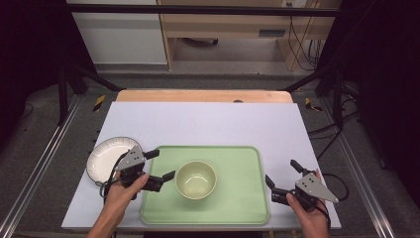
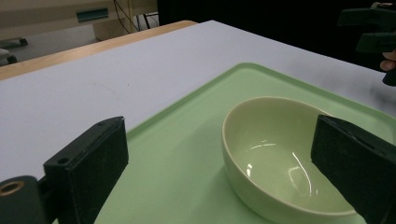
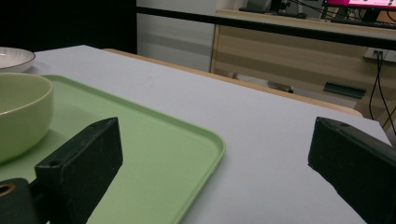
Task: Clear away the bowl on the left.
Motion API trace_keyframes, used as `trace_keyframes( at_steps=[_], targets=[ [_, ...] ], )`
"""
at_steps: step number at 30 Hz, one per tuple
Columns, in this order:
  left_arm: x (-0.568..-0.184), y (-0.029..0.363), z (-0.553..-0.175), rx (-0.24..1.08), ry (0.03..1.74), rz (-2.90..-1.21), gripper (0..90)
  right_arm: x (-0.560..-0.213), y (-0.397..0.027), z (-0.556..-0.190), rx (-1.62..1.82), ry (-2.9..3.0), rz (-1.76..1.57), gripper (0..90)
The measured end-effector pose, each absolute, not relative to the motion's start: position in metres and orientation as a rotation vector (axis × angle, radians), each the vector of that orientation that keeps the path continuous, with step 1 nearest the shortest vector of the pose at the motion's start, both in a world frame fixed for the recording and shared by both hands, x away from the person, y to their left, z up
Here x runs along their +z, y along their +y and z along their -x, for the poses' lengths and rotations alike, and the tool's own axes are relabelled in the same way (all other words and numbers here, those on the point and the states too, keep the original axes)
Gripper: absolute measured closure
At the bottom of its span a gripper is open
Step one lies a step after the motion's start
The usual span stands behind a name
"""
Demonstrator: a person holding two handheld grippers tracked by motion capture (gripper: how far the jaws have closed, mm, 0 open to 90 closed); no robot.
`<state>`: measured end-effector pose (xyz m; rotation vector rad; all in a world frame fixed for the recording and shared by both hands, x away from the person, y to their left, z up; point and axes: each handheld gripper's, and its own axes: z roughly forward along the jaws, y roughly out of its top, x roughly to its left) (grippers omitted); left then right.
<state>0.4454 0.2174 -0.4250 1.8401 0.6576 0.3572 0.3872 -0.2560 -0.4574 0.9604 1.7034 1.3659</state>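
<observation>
High view: we reach our wide-open left hand-held gripper (image 1: 159, 165) toward the green bowl (image 1: 196, 179); next we pinch its rim.

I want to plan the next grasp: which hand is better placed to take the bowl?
Left. The left tool is open right beside the bowl; the right tool waits past the tray's right edge.
</observation>
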Motion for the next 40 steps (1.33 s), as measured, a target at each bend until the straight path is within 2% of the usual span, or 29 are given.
trace_keyframes(
  at_steps=[19, 40],
  targets=[
    [-0.440, 0.232, -0.444, 0.361, 0.638, -1.844, 4.0, -0.457, -0.256, -0.387, 1.369, 1.704, -0.960, 3.2],
    [-0.452, 0.283, -0.429, 0.471, 0.662, -1.719, 4.3, -0.456, -0.257, -0.386, 1.377, 1.695, -0.958, 3.2]
  ],
)
